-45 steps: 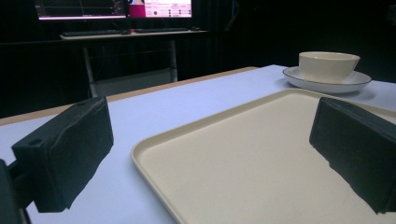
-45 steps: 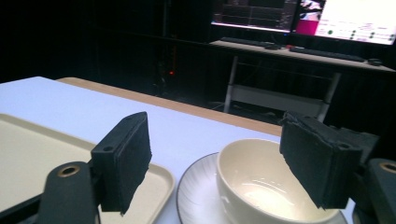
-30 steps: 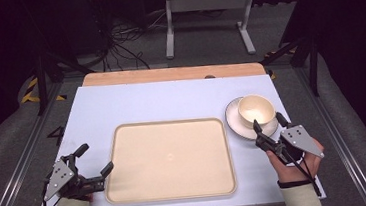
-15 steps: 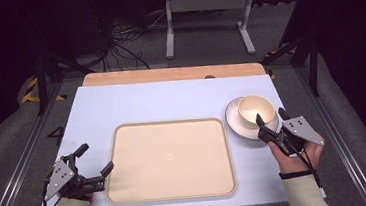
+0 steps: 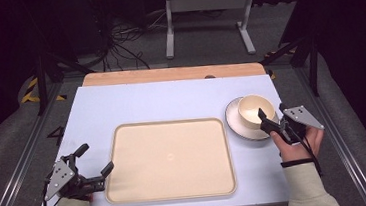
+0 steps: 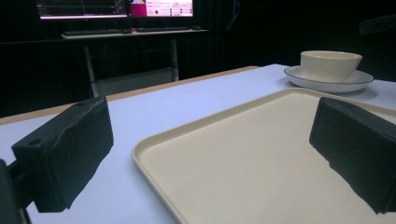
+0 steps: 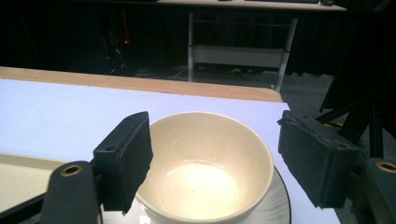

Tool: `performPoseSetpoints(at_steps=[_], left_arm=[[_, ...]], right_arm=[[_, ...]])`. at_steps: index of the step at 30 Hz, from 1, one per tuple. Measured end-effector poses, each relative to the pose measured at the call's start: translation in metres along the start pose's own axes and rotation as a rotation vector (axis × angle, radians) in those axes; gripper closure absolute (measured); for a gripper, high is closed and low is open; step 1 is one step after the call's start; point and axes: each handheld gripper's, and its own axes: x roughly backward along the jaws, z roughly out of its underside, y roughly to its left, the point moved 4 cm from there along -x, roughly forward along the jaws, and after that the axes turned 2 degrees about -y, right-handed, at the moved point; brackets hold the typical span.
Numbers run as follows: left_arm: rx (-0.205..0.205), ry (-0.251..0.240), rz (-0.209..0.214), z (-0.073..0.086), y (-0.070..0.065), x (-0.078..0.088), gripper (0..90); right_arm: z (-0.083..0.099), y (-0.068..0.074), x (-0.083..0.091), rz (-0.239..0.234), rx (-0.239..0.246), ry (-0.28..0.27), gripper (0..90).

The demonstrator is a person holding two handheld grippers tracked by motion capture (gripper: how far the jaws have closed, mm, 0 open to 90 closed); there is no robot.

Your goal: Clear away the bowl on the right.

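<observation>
Two hand-held grippers at a pale blue table [image 5: 161, 102], one per side. Near the table's front left corner, the left gripper [image 5: 94, 161], jaws spread wide, one black tip just at the left rim of the large rectangular cream plastic tray [image 5: 171, 159], the other out over bare table. Seen from the left gripper view: same wide gap, right jaw above the tray's surface, left jaw above the blue top, tray corner between them. No change here against a second ago; same spot, same spread.

On the right, a small round cream ceramic bowl [image 5: 255, 110] seated on a white saucer with a thin dark rim [image 5: 234, 121], just beside the tray's right edge and apart from it. Right gripper [image 5: 272, 116] now farther forward and higher up the table than a second ago, moved in toward the bowl from the near side; hand [image 5: 299, 140] behind it, sleeve trailing to the bottom edge. Jaws wide open, holding nothing. From the right gripper view [image 7: 215, 158]: bowl [image 7: 205, 163] sitting between the two black jaws, left jaw in front of the bowl's left wall, right jaw clear of the right rim. Contact with the bowl impossible to tell. Bowl empty, upright, unmoved on its saucer [image 7: 280, 205] across the three moments.

Beyond the table, a strip of bare wood [image 5: 168, 74] along the far edge.
</observation>
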Motion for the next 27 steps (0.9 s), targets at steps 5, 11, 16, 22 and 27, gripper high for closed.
performPoseSetpoints(at_steps=[5, 11, 16, 22, 27], left_arm=[[0.0, 0.0, 0.001, 0.0, 0.0, 0.0, 0.1], [-0.001, 0.0, 0.001, 0.0, 0.0, 0.0, 0.1], [0.0, -0.001, 0.001, 0.0, 0.0, 0.0, 0.1], [-0.002, 0.002, 0.002, 0.0, 0.0, 0.0, 0.1], [-0.004, 0.0, 0.002, 0.0, 0.0, 0.0, 0.1]], right_arm=[[-0.003, -0.005, -0.007, -0.005, -0.002, 0.043, 26.0], [-0.008, -0.009, -0.014, 0.007, -0.005, 0.072, 26.1], [-0.014, -0.013, -0.025, 0.017, -0.018, 0.14, 26.8], [-0.02, -0.019, -0.037, 0.03, -0.031, 0.247, 35.2], [-0.024, -0.025, -0.049, 0.04, -0.036, 0.341, 38.1]])
